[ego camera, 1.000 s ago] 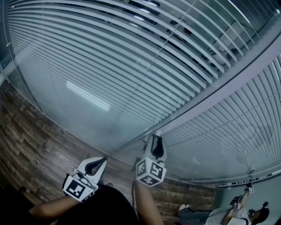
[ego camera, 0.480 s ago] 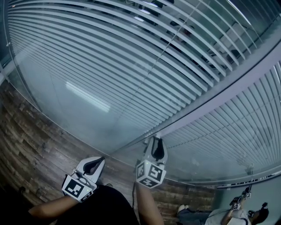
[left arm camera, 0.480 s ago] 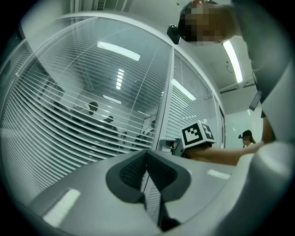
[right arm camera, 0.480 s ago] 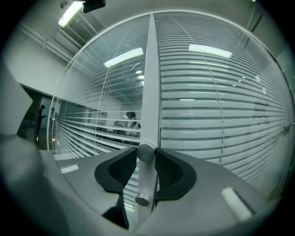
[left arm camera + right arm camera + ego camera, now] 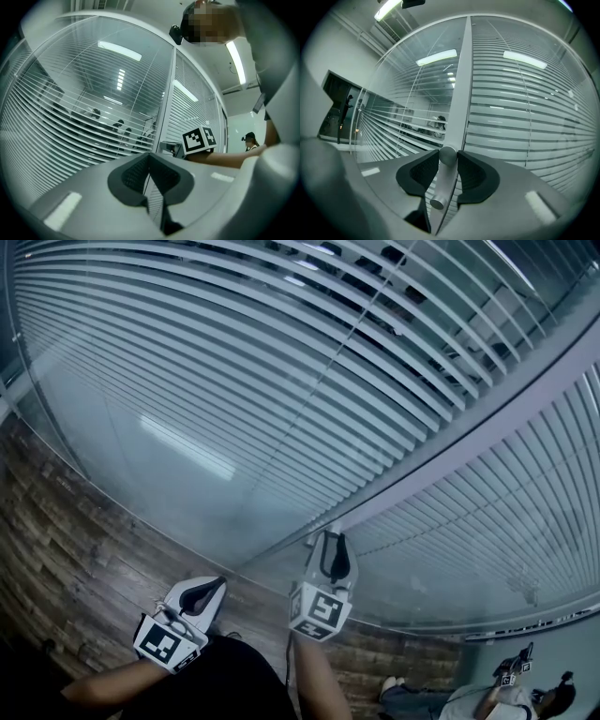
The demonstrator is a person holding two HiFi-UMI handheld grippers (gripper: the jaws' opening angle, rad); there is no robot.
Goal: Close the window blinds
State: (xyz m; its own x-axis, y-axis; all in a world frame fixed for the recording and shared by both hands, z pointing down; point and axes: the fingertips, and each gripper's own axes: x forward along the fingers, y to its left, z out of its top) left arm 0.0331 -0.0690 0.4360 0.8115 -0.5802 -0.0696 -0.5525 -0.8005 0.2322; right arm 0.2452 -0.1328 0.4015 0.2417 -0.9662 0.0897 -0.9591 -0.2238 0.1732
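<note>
Evidently to tilt the blinds [image 5: 281, 362] behind the glass [image 5: 187, 488], the right gripper [image 5: 448, 159] pinches the knob [image 5: 440, 187] on the frame post [image 5: 461, 70] in its fingers; the left gripper [image 5: 150, 158] waits aside, fingers pressed together.

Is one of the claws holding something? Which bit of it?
The right claw has just been closing on the silver knob on the window frame, pinching its round ball end. The left claw holds nothing.
</note>
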